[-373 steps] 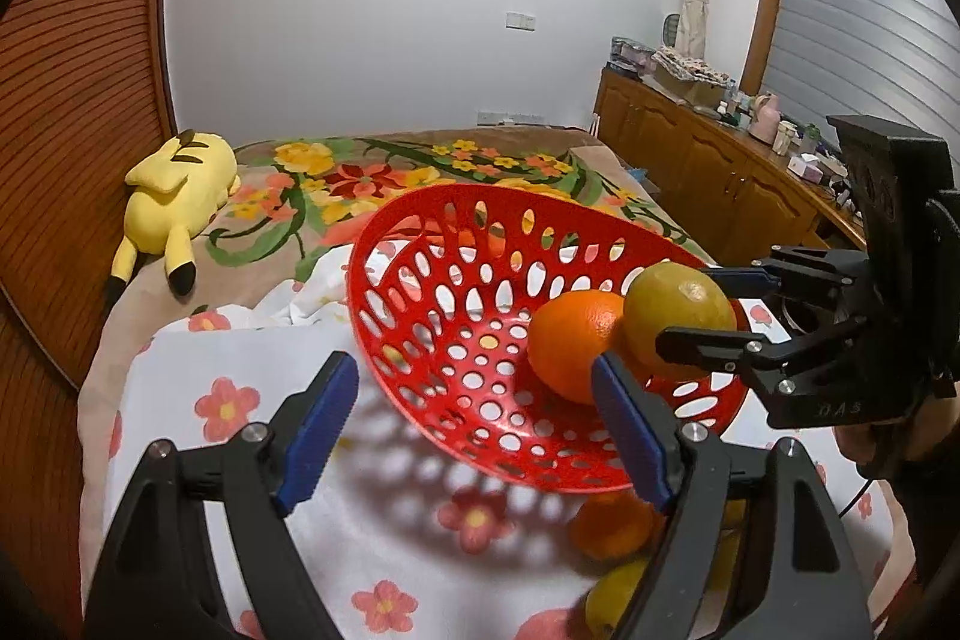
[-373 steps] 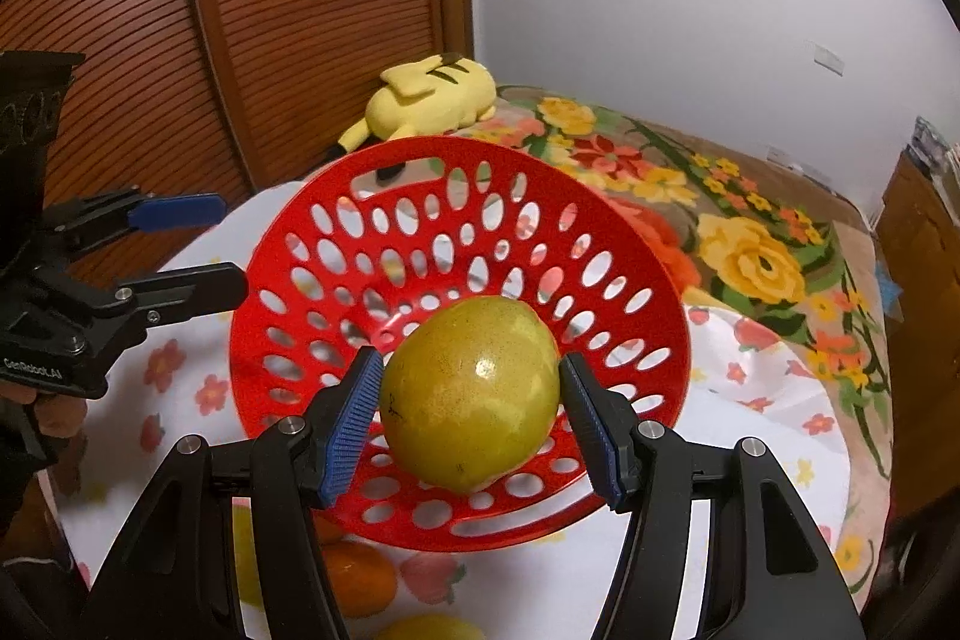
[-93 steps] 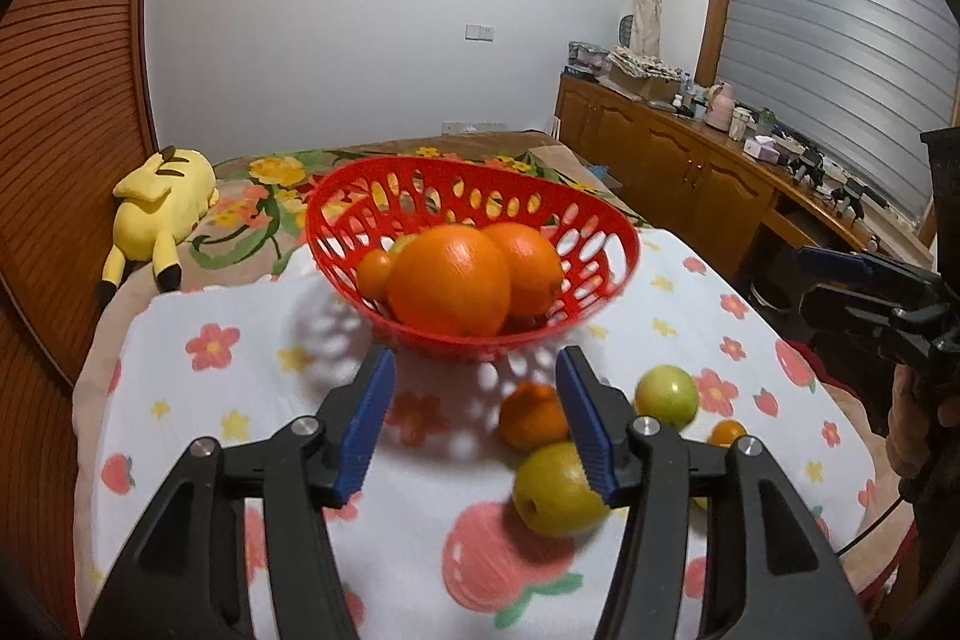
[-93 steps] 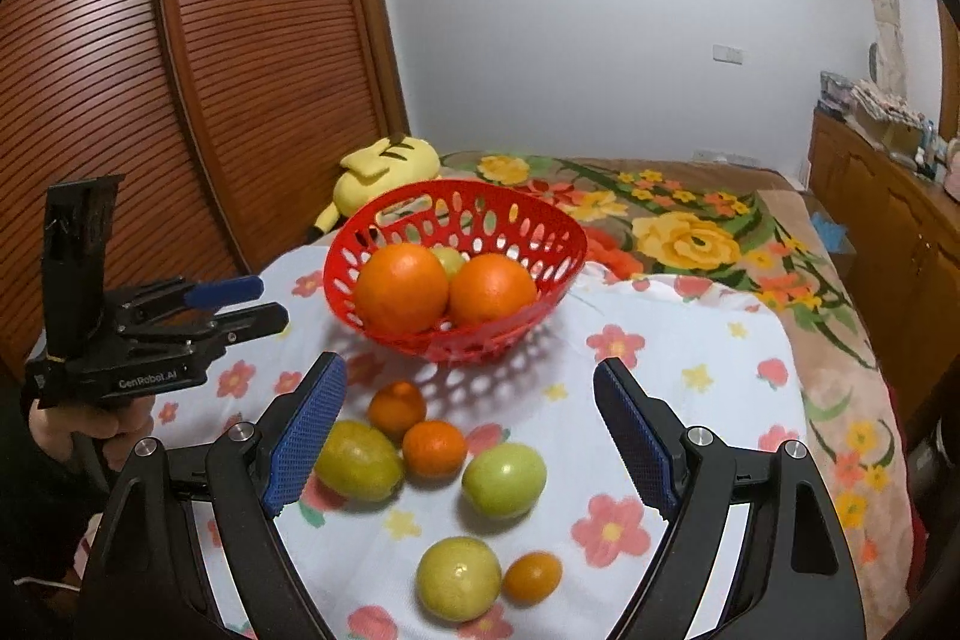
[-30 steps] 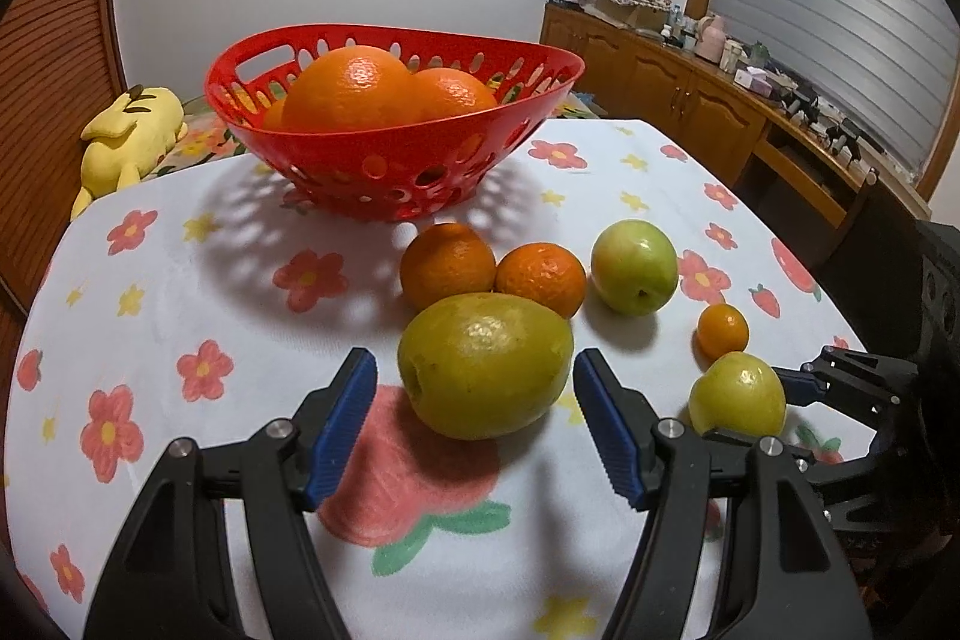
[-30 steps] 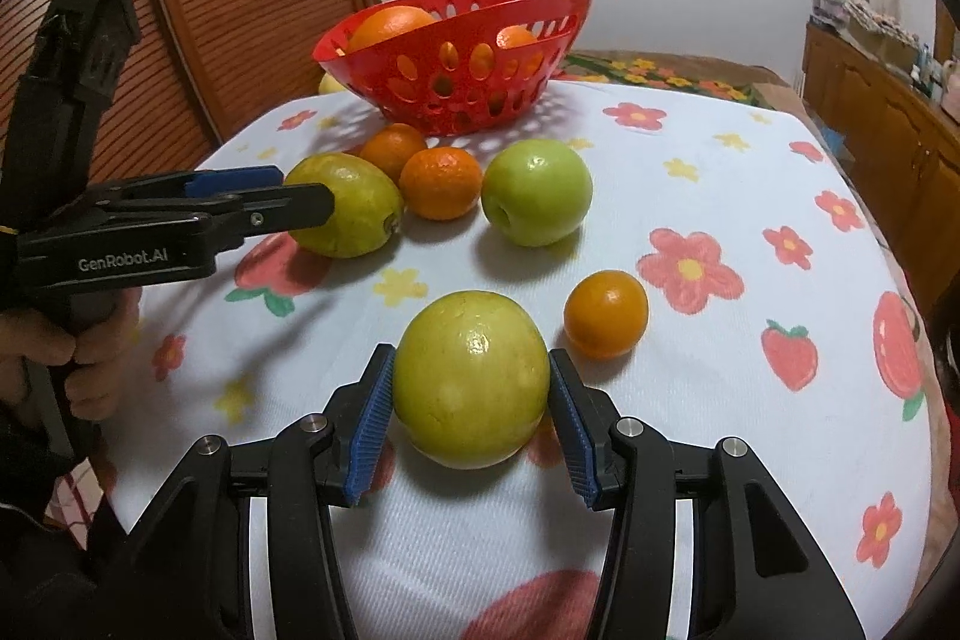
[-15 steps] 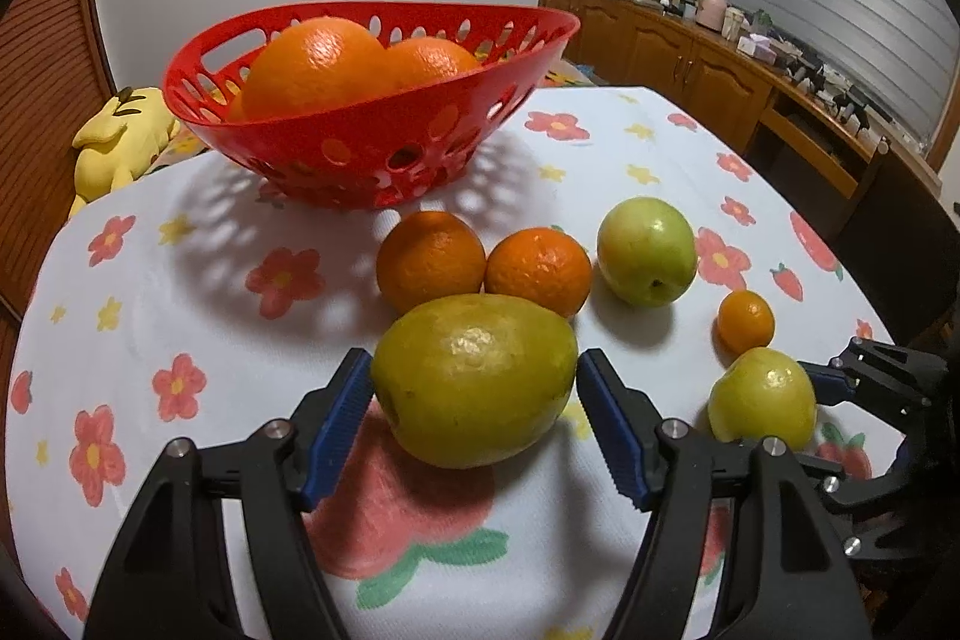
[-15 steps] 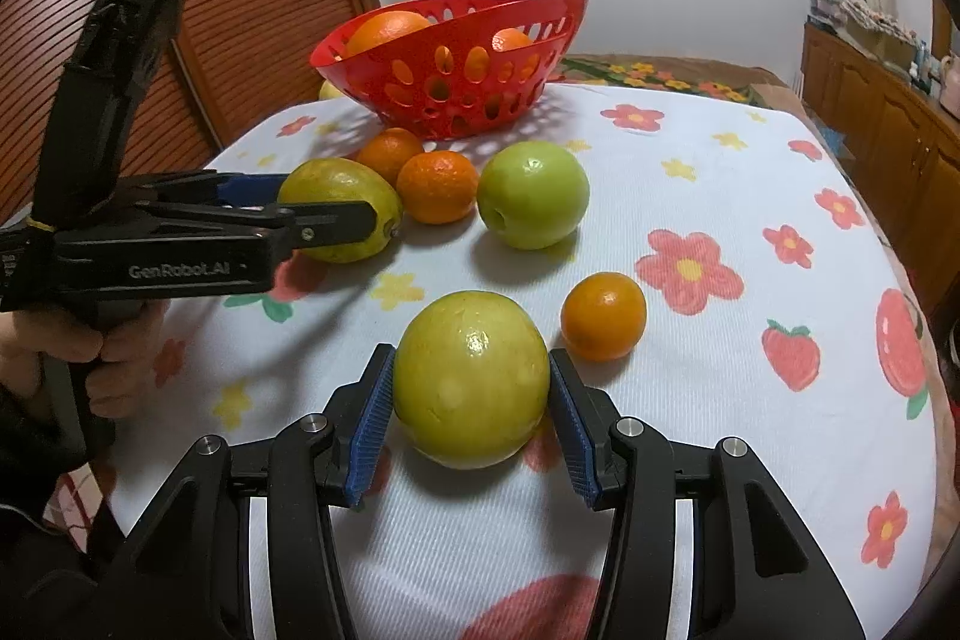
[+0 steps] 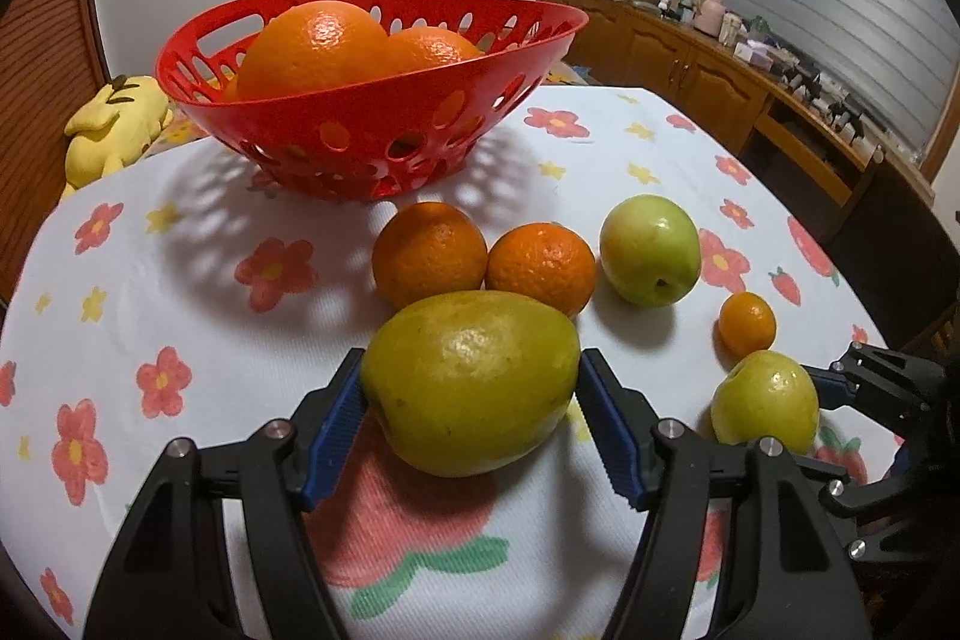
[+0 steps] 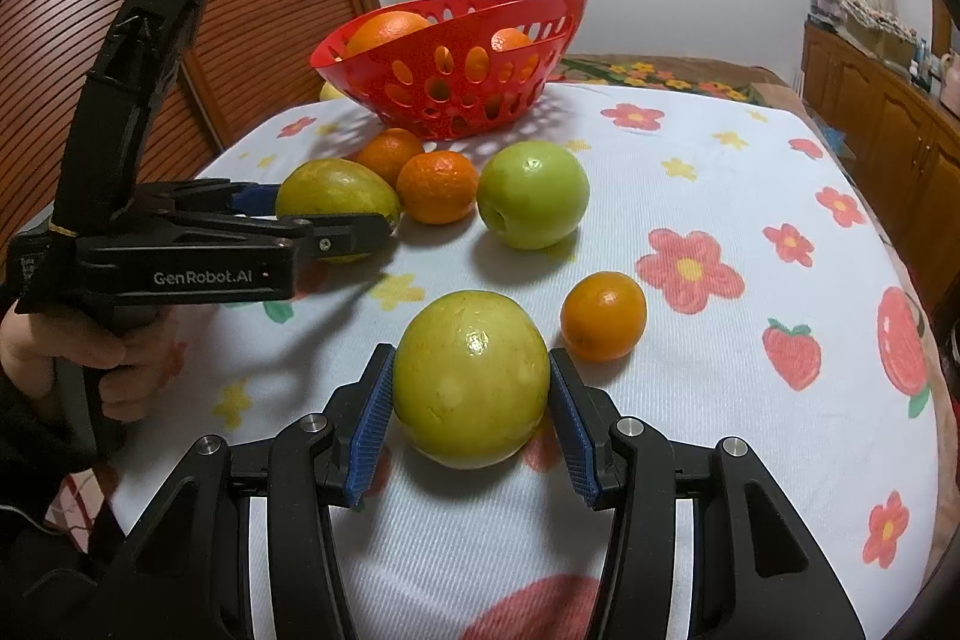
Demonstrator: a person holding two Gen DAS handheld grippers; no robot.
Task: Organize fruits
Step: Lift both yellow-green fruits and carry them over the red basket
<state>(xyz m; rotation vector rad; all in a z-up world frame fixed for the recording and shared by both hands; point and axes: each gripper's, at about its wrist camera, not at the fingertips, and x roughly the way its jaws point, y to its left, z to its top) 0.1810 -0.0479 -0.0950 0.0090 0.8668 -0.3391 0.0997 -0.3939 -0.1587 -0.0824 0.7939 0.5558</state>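
Note:
My left gripper [image 9: 471, 409] is shut on a large yellow-green mango-shaped fruit [image 9: 471, 379] that rests on the flowered tablecloth [image 9: 180, 280]; it also shows in the right wrist view [image 10: 336, 193]. My right gripper [image 10: 471, 412] is shut on a round yellow-green fruit [image 10: 471, 376], seen at the right in the left wrist view [image 9: 765, 403]. A red perforated basket [image 9: 372, 124] with two big oranges [image 9: 312, 46] stands at the back.
Loose on the cloth lie two oranges [image 9: 429, 253] [image 9: 540, 265], a green apple [image 9: 651, 250] and a small orange [image 9: 747, 319]. A yellow plush toy [image 9: 114, 118] lies behind the table at the left. Wooden cabinets [image 9: 690, 70] run along the right wall.
My left gripper's jaws have closed in until the pads touch the mango-shaped fruit. My right gripper stays shut on the round fruit, which still rests on the cloth.

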